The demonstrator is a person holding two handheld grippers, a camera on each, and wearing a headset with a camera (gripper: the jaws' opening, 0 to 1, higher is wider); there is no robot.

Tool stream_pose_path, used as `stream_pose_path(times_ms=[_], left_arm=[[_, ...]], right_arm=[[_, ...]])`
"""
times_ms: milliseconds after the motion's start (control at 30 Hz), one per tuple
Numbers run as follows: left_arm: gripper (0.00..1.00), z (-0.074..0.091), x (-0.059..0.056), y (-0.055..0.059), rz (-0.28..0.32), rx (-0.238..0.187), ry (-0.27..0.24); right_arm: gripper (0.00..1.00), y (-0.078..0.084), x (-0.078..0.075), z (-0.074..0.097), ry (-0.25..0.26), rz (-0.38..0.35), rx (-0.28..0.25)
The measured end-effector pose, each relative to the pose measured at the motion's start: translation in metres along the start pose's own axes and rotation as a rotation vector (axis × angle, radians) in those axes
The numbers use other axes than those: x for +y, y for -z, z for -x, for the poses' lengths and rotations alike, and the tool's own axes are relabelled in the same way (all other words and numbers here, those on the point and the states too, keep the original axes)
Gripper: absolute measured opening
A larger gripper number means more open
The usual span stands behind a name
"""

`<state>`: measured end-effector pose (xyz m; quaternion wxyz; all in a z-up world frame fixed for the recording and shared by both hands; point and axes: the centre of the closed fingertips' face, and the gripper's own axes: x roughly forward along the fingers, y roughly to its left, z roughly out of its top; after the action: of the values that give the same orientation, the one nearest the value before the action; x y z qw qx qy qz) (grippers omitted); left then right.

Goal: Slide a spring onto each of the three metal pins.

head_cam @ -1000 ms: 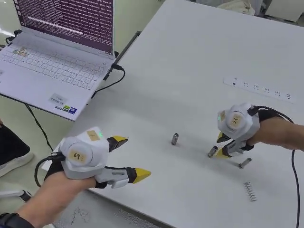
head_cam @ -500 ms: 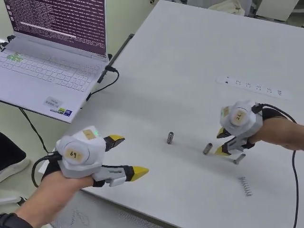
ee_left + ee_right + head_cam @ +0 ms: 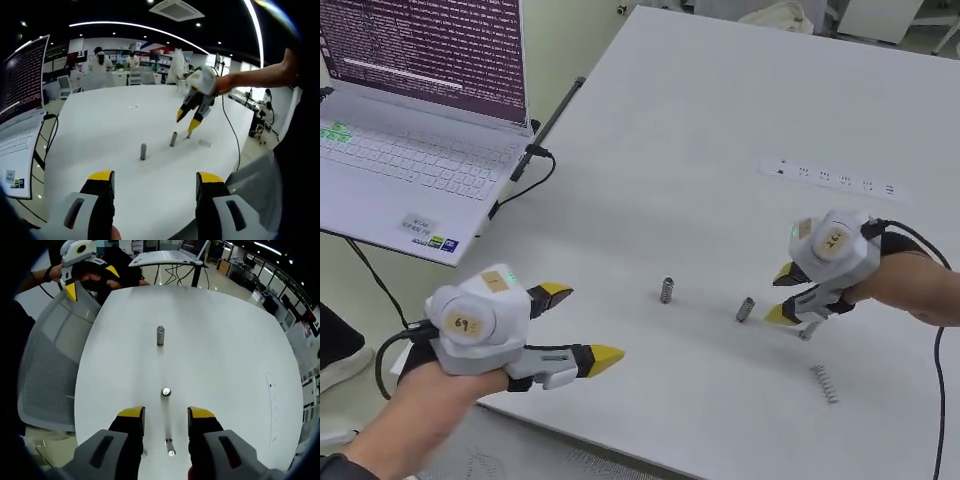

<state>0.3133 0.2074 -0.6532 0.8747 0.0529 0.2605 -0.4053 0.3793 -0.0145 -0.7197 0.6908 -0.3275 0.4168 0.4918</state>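
Note laptop [image 3: 410, 170] at far left, lid up, well apart from the work.

Find left gripper [image 3: 580, 323] over the near table [image 3: 700, 130] edge, jaws spread wide, nothing between them; confirm in left gripper view [image 3: 156, 176].

At table centre, record first pin [image 3: 667, 290] upright with coils around it; judge as fitted. Just right of it, record second pin [image 3: 745, 309], likewise coiled.

Find right gripper [image 3: 780, 294] just beside second pin, jaws parted, gripping nothing. In right gripper view [image 3: 166, 412], see third pin [image 3: 170, 445] lying bare on the table under the gap between the jaws.

Farther right, log loose spring [image 3: 823, 383] lying flat, near third pin, not touching it.

Judge two of three done; step in hand appears to be pickup of the bare pin.

To do well:
- Close low on one end of the pin, leaving most of the shank free.
- Lift without rolling it toward second pin.
- Take the spring lightly by its end coils, not mid-length, to avoid crushing.
- Line up both axes before sliding; stop on any snag and re-align.
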Motion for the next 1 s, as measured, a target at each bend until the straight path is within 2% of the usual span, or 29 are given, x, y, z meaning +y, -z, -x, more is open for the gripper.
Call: stream_pose_path(times_ms=[400, 667, 833, 867, 1000], left_arm=[[0.61, -0.002, -0.004, -0.001, 0.005, -0.004, 0.003], [0.61, -0.004, -0.006, 0.000, 0.005, -0.002, 0.008], [0.61, -0.005, -0.006, -0.002, 0.005, -0.006, 0.010], [0.61, -0.005, -0.006, -0.003, 0.002, -0.006, 0.010], [0.61, -0.005, -0.006, -0.003, 0.002, -0.006, 0.011]], right_arm=[[0.34, -0.004, 0.001, 0.022, 0.066, -0.111, -0.123], [0.38, 0.006, 0.005, 0.033, 0.109, -0.211, -0.198], [0.42, 0.010, 0.007, 0.047, 0.158, -0.279, -0.260], [0.42, 0.011, 0.009, 0.051, 0.171, -0.301, -0.290], [0.44, 0.017, 0.015, 0.060, 0.194, -0.333, -0.325]])
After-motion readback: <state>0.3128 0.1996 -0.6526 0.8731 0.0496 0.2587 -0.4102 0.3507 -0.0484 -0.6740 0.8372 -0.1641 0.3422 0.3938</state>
